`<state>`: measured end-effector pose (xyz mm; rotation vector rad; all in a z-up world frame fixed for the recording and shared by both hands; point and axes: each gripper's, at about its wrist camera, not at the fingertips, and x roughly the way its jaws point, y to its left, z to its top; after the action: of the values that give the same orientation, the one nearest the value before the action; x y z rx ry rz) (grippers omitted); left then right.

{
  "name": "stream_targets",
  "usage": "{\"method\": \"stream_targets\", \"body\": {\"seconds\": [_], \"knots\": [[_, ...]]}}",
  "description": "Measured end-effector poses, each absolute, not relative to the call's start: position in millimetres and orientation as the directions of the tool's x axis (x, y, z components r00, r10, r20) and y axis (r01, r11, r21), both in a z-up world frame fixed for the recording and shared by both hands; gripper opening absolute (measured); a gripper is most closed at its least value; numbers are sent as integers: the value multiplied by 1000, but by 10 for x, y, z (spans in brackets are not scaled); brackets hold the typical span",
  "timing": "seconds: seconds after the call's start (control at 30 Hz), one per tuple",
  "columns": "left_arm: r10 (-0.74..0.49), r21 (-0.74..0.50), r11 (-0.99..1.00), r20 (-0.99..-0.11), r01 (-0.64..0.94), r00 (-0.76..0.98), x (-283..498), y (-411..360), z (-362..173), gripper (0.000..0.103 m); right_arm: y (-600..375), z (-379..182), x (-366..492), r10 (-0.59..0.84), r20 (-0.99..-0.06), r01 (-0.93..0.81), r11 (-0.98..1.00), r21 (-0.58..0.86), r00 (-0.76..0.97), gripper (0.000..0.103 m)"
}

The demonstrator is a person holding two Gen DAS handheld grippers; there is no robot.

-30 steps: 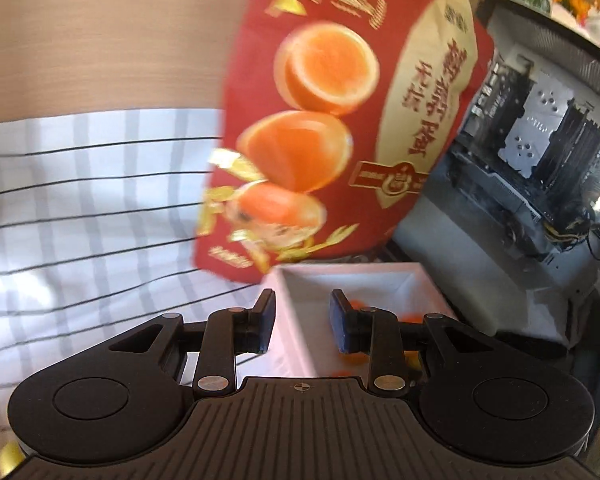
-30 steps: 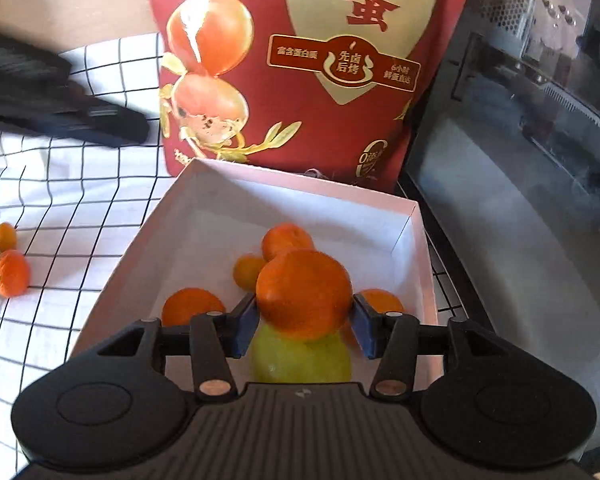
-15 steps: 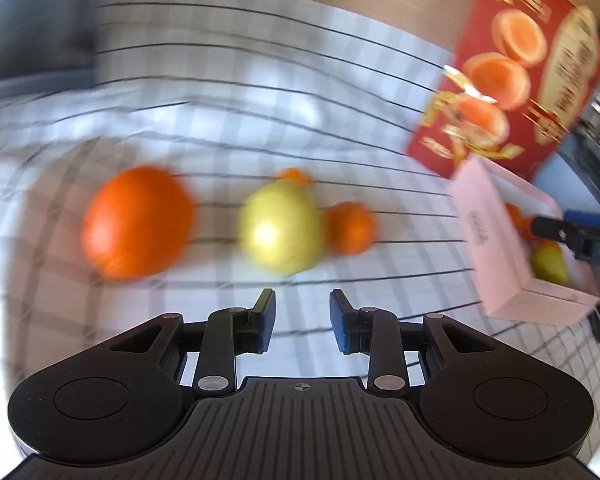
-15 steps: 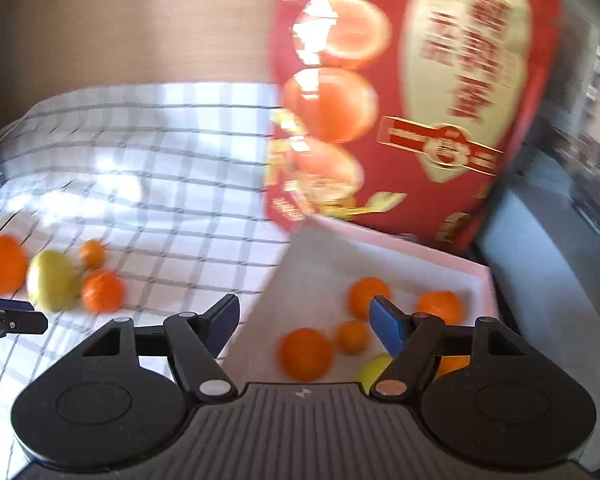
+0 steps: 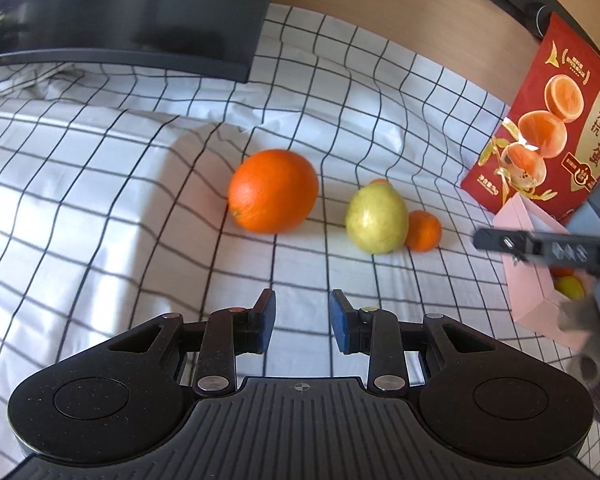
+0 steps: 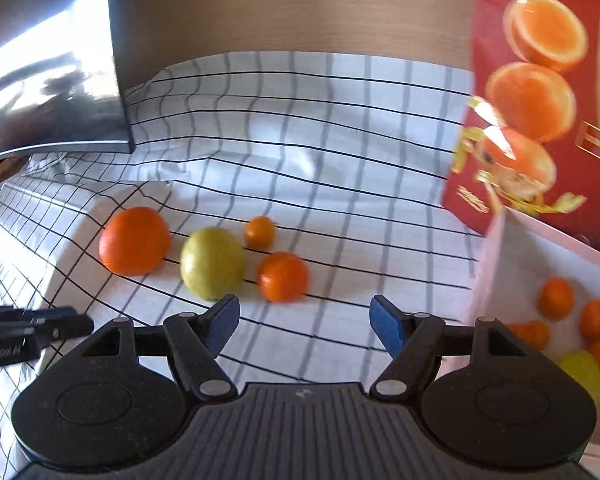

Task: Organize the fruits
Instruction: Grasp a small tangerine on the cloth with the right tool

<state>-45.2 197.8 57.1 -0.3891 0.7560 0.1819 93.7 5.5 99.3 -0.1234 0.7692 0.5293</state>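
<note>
On the checked cloth lie a big orange (image 5: 273, 191), a yellow-green pear (image 5: 376, 218), a tangerine (image 5: 423, 231) touching the pear, and a tiny one (image 5: 379, 181) behind it. My left gripper (image 5: 302, 316) hovers just short of them, jaws narrowly apart with nothing between. The right wrist view shows the same orange (image 6: 135, 240), pear (image 6: 212, 262) and tangerine (image 6: 284, 276) ahead of my right gripper (image 6: 304, 316), which is wide open and holds nothing. The pink box (image 6: 488, 264) at its right holds several tangerines (image 6: 556, 298) and a green fruit (image 6: 580, 372).
A red snack bag (image 5: 548, 128) stands behind the pink box (image 5: 536, 280). A dark monitor (image 5: 140, 12) rests on the cloth at the back left. The right gripper's finger (image 5: 540, 246) reaches over the box. The left gripper (image 6: 32, 332) shows low at the left edge.
The right gripper opened, dropped its orange into the box and swung left toward the loose fruit. The left gripper swung from the bag and box over to the fruit on the cloth.
</note>
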Motion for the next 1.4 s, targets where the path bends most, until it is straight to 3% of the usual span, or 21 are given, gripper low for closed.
{"method": "stream_targets", "body": {"seconds": [0.23,0.33,0.5,0.57,0.7,0.77,1.17,1.4], "knots": [[9,-271,917,-722,-294,692,-670,1906,493,33,357,948,1476,468,-709,-454,861,229,528,70],[-9,-287,913,-725,-290,689,-727,1850,437,33,570,892,1849,463,-738,-425,867,262,491,59],[-21,-294,914,-723,-280,690,-830,1764,443,33,819,689,2289,433,-801,-333,890,310,413,50],[-18,-284,919,-726,-275,688,-868,1756,453,33,872,625,2361,445,-815,-335,883,330,372,39],[-2,-271,916,-741,-297,672,-848,1825,416,33,962,558,2360,397,-841,-369,892,260,368,36],[3,-270,913,-745,-306,667,-796,1857,408,33,943,537,2359,417,-840,-377,882,282,348,30],[-100,-285,941,-750,-184,653,-492,1612,385,33,25,1104,1460,425,-744,-459,870,179,516,30],[-113,-279,948,-742,-151,661,-285,1521,420,33,-487,845,792,401,-760,-398,894,205,511,30]]}}
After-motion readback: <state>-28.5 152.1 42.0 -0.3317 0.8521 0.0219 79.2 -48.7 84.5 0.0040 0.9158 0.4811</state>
